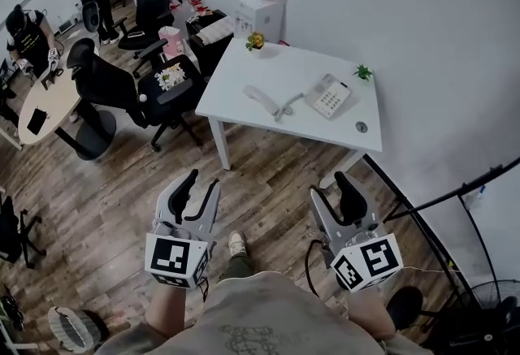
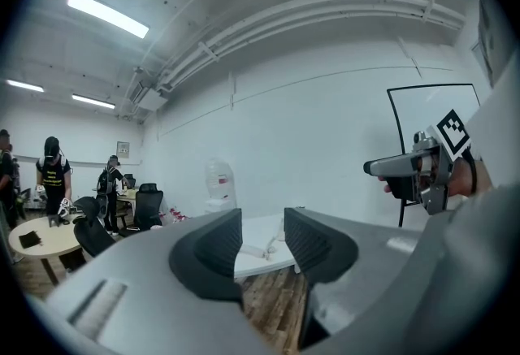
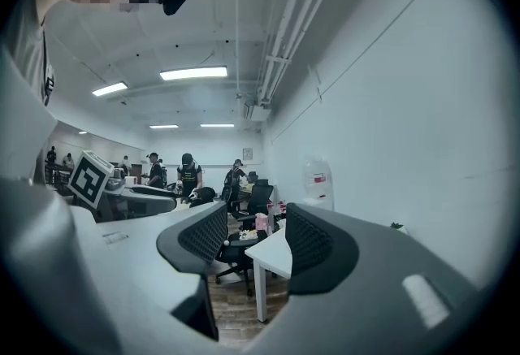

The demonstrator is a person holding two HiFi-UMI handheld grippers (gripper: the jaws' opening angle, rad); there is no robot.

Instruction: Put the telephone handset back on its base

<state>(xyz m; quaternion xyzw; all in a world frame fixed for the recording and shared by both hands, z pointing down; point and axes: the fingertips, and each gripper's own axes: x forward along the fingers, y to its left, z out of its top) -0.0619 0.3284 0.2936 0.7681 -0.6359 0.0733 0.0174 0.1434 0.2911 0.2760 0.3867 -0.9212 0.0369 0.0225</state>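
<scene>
1. Handset (image 1: 262, 99) lies off its cradle on the white table (image 1: 244, 69), flat on the top, left of the base (image 1: 329, 96). The two sit near each other but do not touch; the cord (image 1: 288, 106) runs between them.
2. Long axis of the handset, in the head view, slants from far-left to near-right, with the near end pointing toward the cord and the base.
3. Left gripper (image 1: 203, 184) is held low in front of the body, well apart from the table, over wood floor. Its own view shows the jaws apart with nothing between them; the handset (image 2: 256, 250) shows far off through the gap, on the table top.
4. Right gripper (image 1: 329, 187) is held likewise, short of the table. Its jaws are spread and hold nothing. Its view shows only the table's near corner (image 3: 272, 252) and the office chairs beyond; handset and base are not seen there.
5. The relation that matters: the handset is ahead of both claws, roughly midway between them across the body, and the base sits more on the right gripper's side.
6. Judgement – the task has not begun, and the whole approach remains. The left claw is already aimed at the handset, so it looks the likelier one to pick.
7. Judgement – the grip should cross the handset's slant, closing on the narrow middle. The handset then goes right to the base, and the cord may drag.
</scene>
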